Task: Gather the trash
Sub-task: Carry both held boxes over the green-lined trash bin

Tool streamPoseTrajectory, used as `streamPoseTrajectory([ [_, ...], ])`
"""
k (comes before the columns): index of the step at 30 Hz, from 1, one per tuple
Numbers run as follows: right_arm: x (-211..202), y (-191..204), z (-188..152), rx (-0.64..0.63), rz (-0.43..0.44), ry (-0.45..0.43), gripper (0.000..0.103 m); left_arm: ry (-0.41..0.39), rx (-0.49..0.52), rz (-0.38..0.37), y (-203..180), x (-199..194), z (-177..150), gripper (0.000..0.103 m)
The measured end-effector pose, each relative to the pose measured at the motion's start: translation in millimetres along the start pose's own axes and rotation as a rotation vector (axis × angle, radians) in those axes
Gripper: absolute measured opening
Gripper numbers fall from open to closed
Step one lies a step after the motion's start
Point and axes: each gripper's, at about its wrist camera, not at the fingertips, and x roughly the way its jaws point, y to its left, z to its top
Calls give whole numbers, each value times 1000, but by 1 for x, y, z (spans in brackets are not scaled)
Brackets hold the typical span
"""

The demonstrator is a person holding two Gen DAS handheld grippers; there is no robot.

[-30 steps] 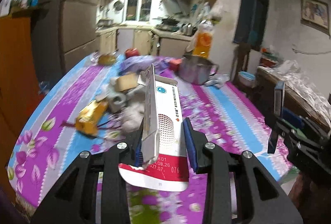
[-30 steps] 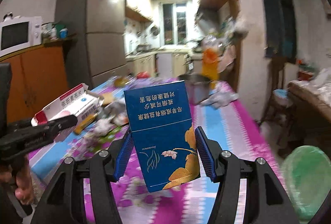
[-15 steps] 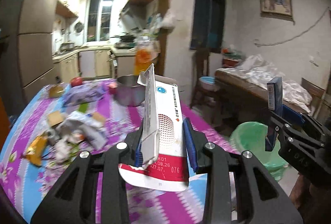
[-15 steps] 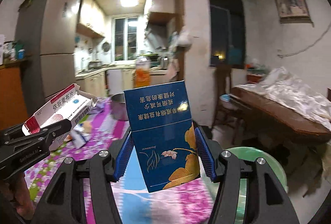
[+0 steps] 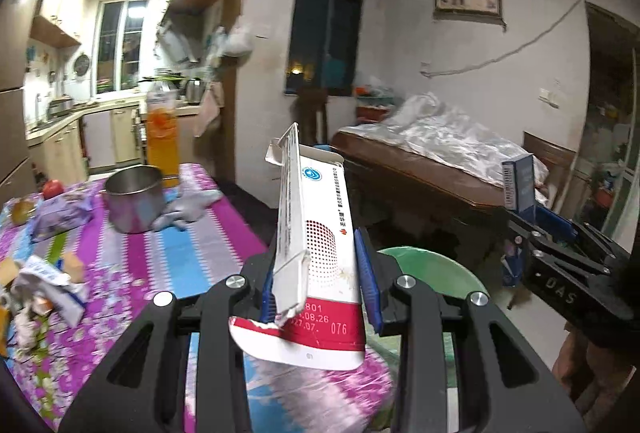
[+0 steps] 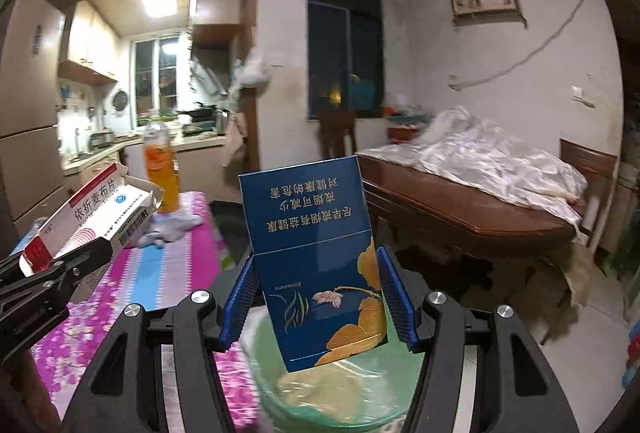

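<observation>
My left gripper [image 5: 318,273] is shut on a white and red medicine box [image 5: 316,233] with a torn open flap, held upright past the table's right edge. My right gripper [image 6: 318,301] is shut on a blue cigarette pack [image 6: 312,253] with gold flowers. Below the pack sits a green bin [image 6: 320,385] lined with a plastic bag, with some pale trash inside. In the left wrist view the green bin [image 5: 432,269] shows just beyond the medicine box, and the right gripper with the blue pack [image 5: 520,181] is to the right. The medicine box [image 6: 96,221] appears at the left of the right wrist view.
A table with a purple flowered cloth [image 5: 160,257] holds a steel pot [image 5: 134,201], an orange drink bottle [image 5: 162,141] and several scraps of trash [image 5: 44,285]. A dark wooden table [image 6: 460,217] under plastic sheeting stands to the right, a wooden chair [image 6: 338,133] behind.
Both grippers have swung right, away from the littered table top, each still holding its box. The green bin has come into view and now lies under the right gripper.
</observation>
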Motion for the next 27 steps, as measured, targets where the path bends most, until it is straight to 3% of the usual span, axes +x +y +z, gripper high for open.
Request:
streamPoseTrajectory([
  [8, 54, -52, -4, 31, -56, 136, 60, 83, 39, -91, -44, 53, 2, 33],
  [14, 107, -77, -20, 69, -56, 290, 60, 218, 31, -153, -64, 102, -6, 33],
  [20, 146, -81, -45, 115, -38, 393, 60, 342, 9, -175, -66, 142, -24, 33],
  [27, 156, -72, -68, 130, -44, 434, 60, 370, 17, -160, -65, 157, -33, 33],
])
